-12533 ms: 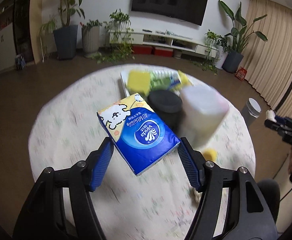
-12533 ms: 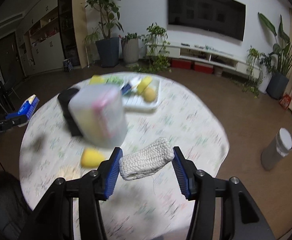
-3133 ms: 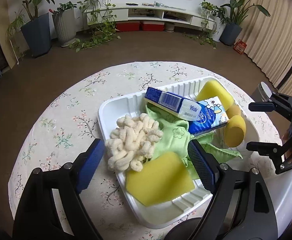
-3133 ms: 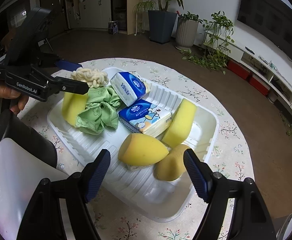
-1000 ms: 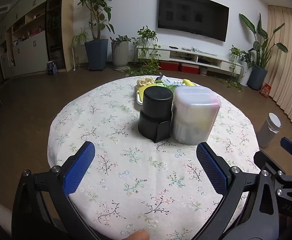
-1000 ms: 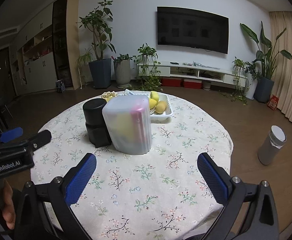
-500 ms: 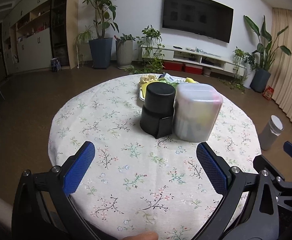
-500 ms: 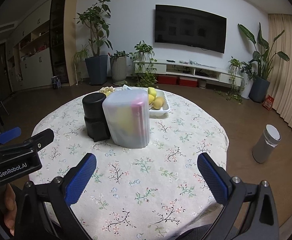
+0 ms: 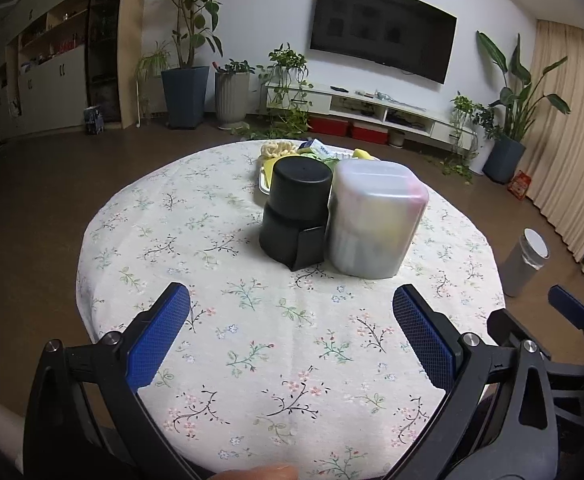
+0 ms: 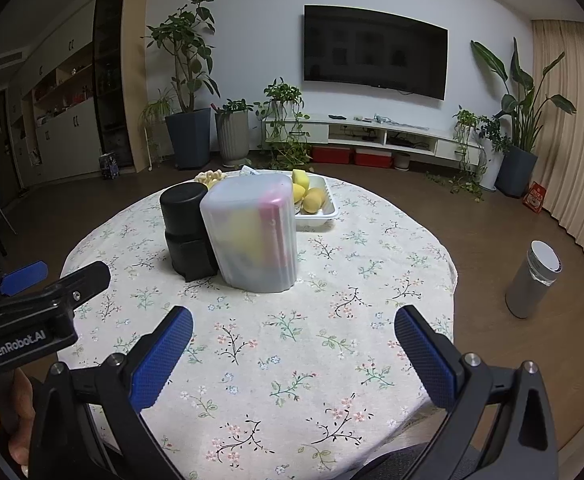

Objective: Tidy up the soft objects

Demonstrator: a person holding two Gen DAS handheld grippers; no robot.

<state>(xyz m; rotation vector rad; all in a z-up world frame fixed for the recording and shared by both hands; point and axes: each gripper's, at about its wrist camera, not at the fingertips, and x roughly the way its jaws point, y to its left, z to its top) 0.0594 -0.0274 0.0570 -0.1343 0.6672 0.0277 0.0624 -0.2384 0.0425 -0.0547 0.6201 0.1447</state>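
— Two grippers, both empty? Start with the left wrist view.

— Yes. The left gripper has its jaws spread wide over the flowered surface, gripping nothing. Past it stand a black canister and a frosted plastic container, side by side and touching. The soft objects lie in a white tray behind those two, mostly hidden: a cream knobbly cloth at the tray's left end, a blue tissue pack, a bit of green and some yellow.

— What is in the frosted container?

— Yellow and pink shapes show dimly through the wall; I cannot tell what they are. The right gripper pokes in at the right edge.

— And the right wrist view?

— The right gripper also has its jaws wide apart and empty. The white tray shows beyond the frosted plastic container, holding yellow sponges at its right end and the cream knobbly cloth at the far left. The black canister sits left of the container. The left gripper is at the left edge, held by a hand.
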